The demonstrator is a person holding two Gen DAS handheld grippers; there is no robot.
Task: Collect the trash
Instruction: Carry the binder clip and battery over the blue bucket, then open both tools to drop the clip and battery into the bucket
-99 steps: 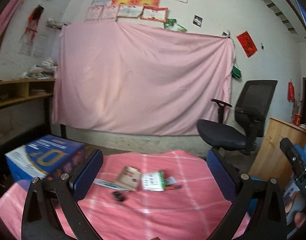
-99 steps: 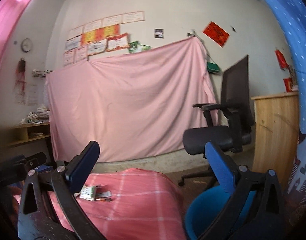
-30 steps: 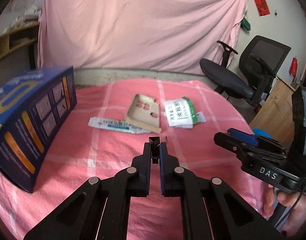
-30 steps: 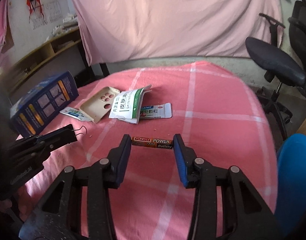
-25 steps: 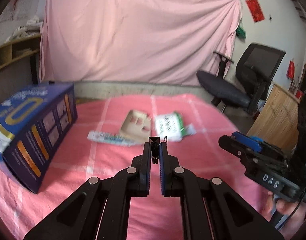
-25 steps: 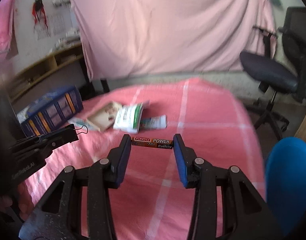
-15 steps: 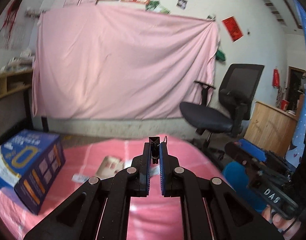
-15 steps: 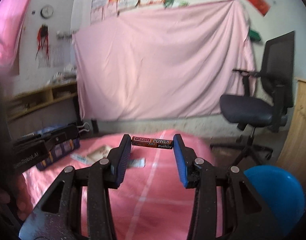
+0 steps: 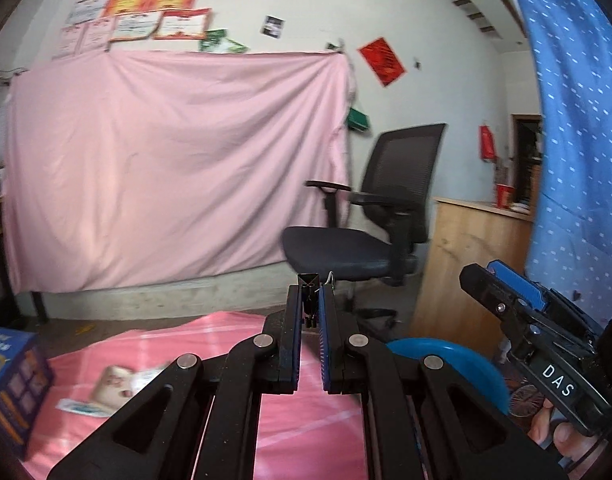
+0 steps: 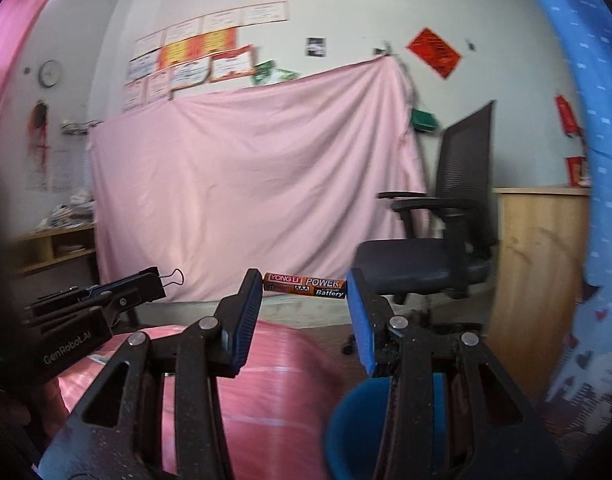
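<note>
in my left wrist view, my left claw [image 9: 310,320] sits at the centre of the frame, pressed together on a small black binder clip [image 9: 309,285] that stands up at the very tips. i judge the clip light and stiff, its folded steel slick, so the pinch across the flat body is the right hold; the wire loop poking out to the right would twist if taken instead. at the lower right my right claw [image 9: 502,280] shows side-on, its housing reading "das". a blue bin [image 9: 454,364] peeks out just behind my fingers at centre right, and the pink-covered desk [image 9: 209,336] fills the lower left, with blurred wrappers [image 9: 117,384] lying flat on it and a blue box [image 9: 13,380] at the left edge; neither can be read. in my right wrist view, the right claw [image 10: 305,292] holds a battery [image 10: 305,285] end to end between its blue pads at mid frame, labelled "yong li power", "aaa" and "battery". it looks hard, smooth and round, so i judge it could roll or squirt out of an endwise grip if jolted. the bin rim shows at the lower right. at the left, my other claw carries the clip, its housing reading "genrobot.ai".
</note>
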